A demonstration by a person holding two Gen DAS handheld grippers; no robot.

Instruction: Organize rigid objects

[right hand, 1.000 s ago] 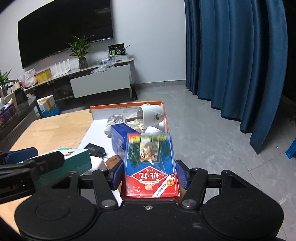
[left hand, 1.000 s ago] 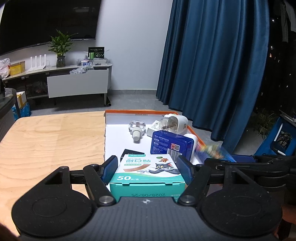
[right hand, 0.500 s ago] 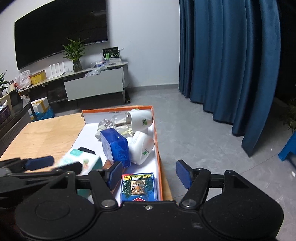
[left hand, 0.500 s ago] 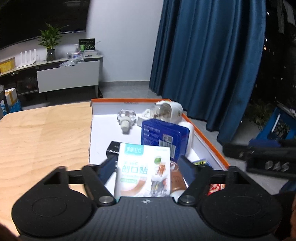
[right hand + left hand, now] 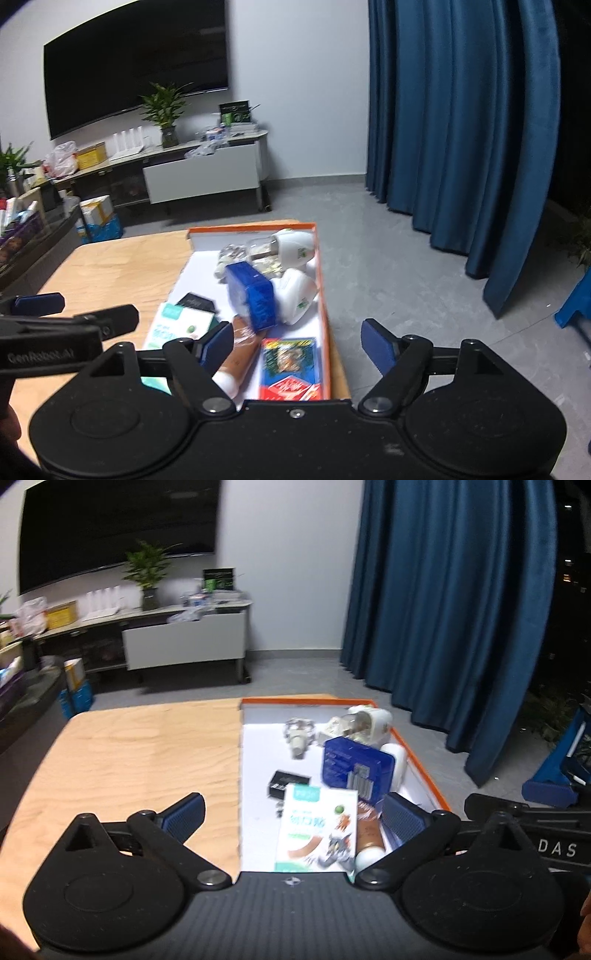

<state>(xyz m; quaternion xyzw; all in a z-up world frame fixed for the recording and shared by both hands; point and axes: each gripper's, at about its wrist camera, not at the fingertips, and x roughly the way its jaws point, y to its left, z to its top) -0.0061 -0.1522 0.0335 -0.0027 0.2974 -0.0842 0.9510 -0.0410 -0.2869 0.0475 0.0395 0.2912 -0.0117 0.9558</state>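
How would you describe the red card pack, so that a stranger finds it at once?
Look at the orange-rimmed tray on the wooden table. In its near corner on the curtain side lies the flat red pack, beside a brown tube. Only it is red, with a tiger picture.

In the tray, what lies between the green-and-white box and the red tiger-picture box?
A brown tube with a white cap lies between the green-and-white box and the red box; the right wrist view shows it best.

Orange-rimmed white tray, blue box, wood-grain table.
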